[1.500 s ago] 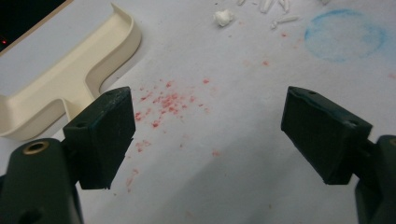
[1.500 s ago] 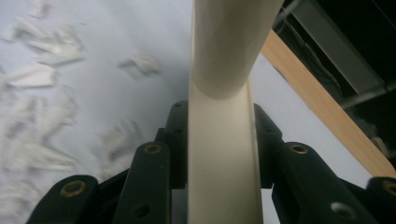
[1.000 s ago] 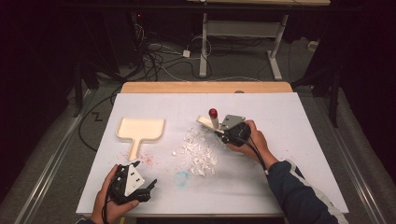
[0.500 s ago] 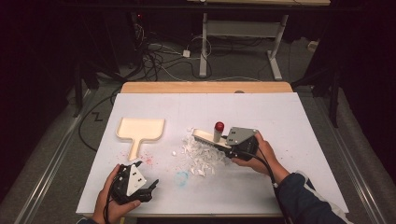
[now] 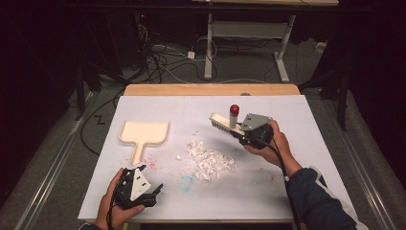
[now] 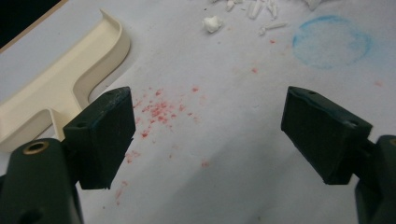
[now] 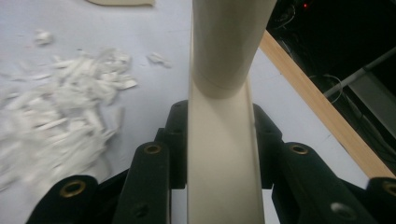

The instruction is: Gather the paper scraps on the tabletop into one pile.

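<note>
A cream dustpan lies flat on the white sheet at the left, its handle toward me; its edge is in the left gripper view. A pile of white paper scraps sits mid-table. My right gripper is shut on a cream brush with a red-capped stem, held just above the table beyond the pile's right side. In the right gripper view the brush handle is clamped between the jaws, scraps to its left. My left gripper rests open near the front left, with nothing between its pads.
A blue chalk ring and red flecks mark the sheet in front of the pile. A wooden table edge runs along the far side. Cables and a desk frame lie on the dark floor beyond.
The right gripper with the brush dipped toward the pile's far side, then rose and drew back to the right. A few scraps shifted. The left hand stayed still.
</note>
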The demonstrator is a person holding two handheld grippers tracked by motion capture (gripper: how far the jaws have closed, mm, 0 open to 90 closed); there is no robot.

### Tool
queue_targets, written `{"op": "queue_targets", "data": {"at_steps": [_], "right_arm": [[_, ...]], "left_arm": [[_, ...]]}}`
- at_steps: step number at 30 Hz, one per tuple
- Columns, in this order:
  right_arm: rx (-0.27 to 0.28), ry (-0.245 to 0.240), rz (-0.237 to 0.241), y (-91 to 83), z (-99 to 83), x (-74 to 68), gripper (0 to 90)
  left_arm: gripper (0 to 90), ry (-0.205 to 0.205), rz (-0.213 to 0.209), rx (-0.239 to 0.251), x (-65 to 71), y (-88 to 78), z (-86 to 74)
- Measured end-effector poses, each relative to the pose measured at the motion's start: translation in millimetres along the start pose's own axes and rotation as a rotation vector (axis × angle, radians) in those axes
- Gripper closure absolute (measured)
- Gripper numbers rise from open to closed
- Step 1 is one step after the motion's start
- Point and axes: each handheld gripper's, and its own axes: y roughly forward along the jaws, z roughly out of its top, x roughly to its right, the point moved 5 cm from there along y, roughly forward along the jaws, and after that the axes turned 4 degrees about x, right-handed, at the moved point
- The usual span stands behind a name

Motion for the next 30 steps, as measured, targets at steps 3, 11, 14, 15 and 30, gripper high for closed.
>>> {"op": "queue_targets", "data": {"at_steps": [3,11,14,15,30], "right_arm": [[-0.013,-0.015,-0.039,27.0,3.9,10.1,68.2],[-0.015,-0.052,0.016,83.8,15.5,-9.3,68.2],[-0.021,-0.096,0.067,90.6,20.4,-27.5,68.2],[-0.015,-0.111,0.090,90.0,21.3,-33.6,68.1],[0.126,-0.211,0.342,22.9,10.8,-67.4,68.1]], "left_arm": [[16.7,-0.007,-0.004,0.005,-1.0,0.2,-0.5],[16.7,-0.012,-0.017,0.000,-0.8,3.4,-2.5],[16.6,-0.004,-0.022,0.001,0.5,3.0,-2.5],[16.7,-0.003,-0.022,0.001,1.1,2.8,-2.6],[16.6,0.011,-0.031,0.000,5.7,1.5,-1.2]]}}
